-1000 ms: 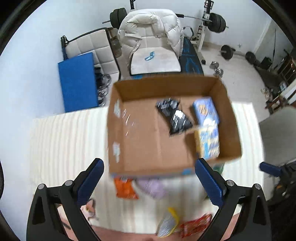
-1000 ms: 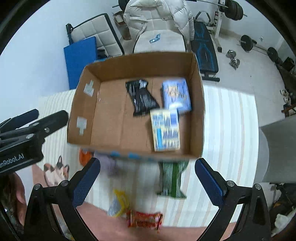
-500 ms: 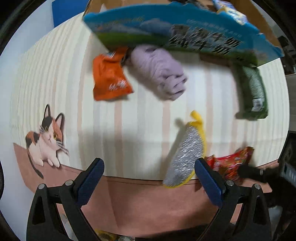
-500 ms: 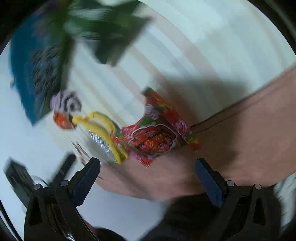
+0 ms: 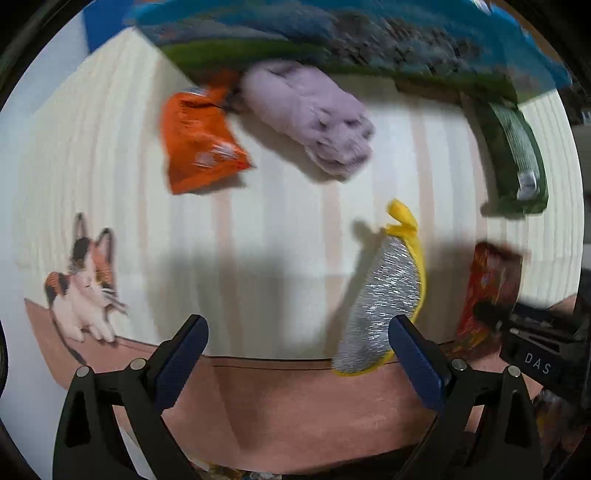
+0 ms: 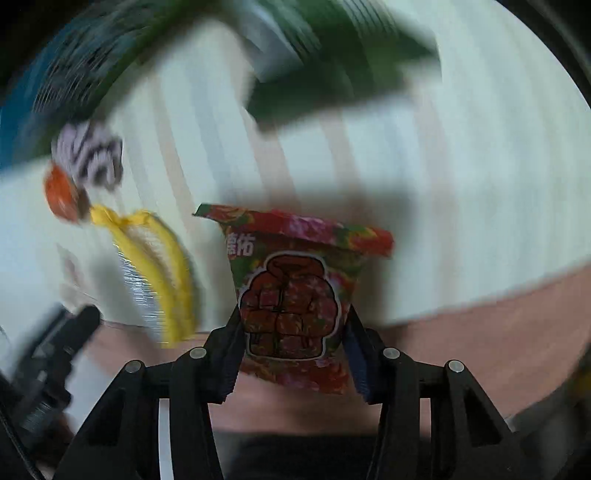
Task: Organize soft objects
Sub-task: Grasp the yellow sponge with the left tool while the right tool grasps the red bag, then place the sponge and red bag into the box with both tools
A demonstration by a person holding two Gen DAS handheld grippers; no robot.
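My right gripper is shut on a red flowered snack packet near the front of the striped cloth; the packet also shows in the left wrist view. My left gripper is open and empty above the cloth. Ahead of it lie a silver and yellow scrub pad, a lilac folded cloth, an orange packet and a green packet. The scrub pad lies left of the right gripper.
The blue and green printed side of the cardboard box stands at the far edge of the cloth. A cat picture is printed at the cloth's left front. The brown border runs along the front.
Both grippers came down from above the box to the cloth. My right gripper has turned, moved onto the red packet and closed on it. My left gripper has moved slightly closer.
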